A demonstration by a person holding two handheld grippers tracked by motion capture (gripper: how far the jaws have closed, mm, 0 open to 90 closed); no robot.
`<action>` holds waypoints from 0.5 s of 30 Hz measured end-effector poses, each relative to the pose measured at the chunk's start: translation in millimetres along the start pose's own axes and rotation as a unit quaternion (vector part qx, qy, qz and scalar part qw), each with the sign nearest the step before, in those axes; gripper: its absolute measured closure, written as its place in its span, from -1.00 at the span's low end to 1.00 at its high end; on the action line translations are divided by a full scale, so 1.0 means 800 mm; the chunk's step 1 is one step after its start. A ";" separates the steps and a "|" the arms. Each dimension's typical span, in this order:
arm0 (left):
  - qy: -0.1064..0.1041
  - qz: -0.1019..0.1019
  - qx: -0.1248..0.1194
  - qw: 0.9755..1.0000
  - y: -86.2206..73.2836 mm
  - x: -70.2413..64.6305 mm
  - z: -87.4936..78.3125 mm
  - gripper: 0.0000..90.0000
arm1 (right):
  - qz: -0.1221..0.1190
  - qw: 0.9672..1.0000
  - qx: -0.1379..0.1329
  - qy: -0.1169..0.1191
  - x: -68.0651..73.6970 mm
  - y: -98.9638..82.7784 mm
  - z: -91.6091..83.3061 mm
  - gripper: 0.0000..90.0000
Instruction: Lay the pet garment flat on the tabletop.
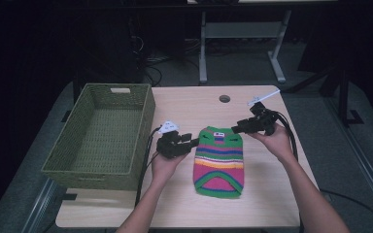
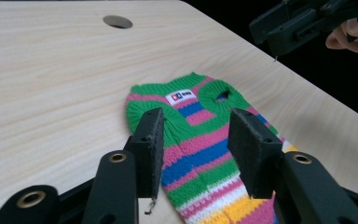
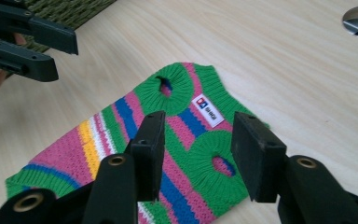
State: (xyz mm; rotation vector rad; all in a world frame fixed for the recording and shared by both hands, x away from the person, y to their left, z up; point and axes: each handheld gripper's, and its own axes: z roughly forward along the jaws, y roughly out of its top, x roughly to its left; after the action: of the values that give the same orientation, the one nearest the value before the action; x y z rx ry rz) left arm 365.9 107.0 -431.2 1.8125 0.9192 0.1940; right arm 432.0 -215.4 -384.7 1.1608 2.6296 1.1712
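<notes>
A small knitted sweater (image 1: 219, 161) lay flat on the wooden table (image 1: 184, 107), just right of centre, its neck end pointing to 12 o'clock and its green hem to 6. It was striped crosswise in pink, green, blue, yellow and white, with green ribbed trim at the neck, hem and the two round sleeve holes (each showing a dark slit of blue inside). A white label (image 2: 180, 96) sat just below the collar.

The left gripper (image 1: 192, 140) hovered at the sweater's 10 o'clock corner, and the right gripper (image 1: 237, 127) at its 1 o'clock corner. Both stood partly open, holding nothing; in each gripper view the black jaws framed the knit from above without pressing it.

The sweater sat well clear of the table edges, with bare light wood open at 12 o'clock up to a round cable hole (image 1: 225, 98), and more free surface at 6 o'clock. At 9 o'clock, beyond the left hand, a rectangular olive-green woven basket (image 1: 85, 165) took up the table's left side, its walls flaring slightly and a handle slot cut in the far end. The table top was smooth, pale, grained laminate with rounded corners.
</notes>
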 end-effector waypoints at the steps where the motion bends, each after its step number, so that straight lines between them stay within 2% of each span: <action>1: 0.000 0.002 0.002 1.000 -0.003 -0.002 0.000 0.21 | 0.000 1.000 -0.001 0.002 0.001 -0.002 0.000 0.18; 4: 0.001 0.006 0.005 1.000 -0.004 -0.005 0.000 0.14 | -0.001 1.000 0.002 0.011 0.002 -0.006 -0.001 0.14; 5: -0.001 0.014 0.005 1.000 -0.004 -0.007 -0.002 0.14 | -0.002 1.000 -0.001 0.023 0.001 -0.011 -0.002 0.14; 6: -0.001 0.014 0.005 1.000 -0.004 -0.007 -0.002 0.13 | -0.002 1.000 -0.001 0.023 0.001 -0.011 -0.002 0.14; 7: -0.002 0.015 0.005 1.000 -0.003 -0.008 -0.004 0.11 | 0.005 0.999 0.000 0.036 -0.002 -0.014 -0.004 0.12; 12: -0.004 0.022 0.011 1.000 -0.003 -0.009 -0.010 -0.02 | 0.005 0.999 -0.001 0.045 -0.004 -0.023 -0.006 0.05; 15: -0.013 0.026 0.016 0.999 -0.006 -0.009 -0.015 -0.10 | 0.010 0.998 -0.002 0.056 -0.005 -0.035 -0.010 0.00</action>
State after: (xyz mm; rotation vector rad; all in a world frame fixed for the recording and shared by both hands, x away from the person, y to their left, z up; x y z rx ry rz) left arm 352.1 111.4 -428.4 1.8645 0.8620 0.1892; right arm 414.9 -234.8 -398.1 1.1547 2.7005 1.2828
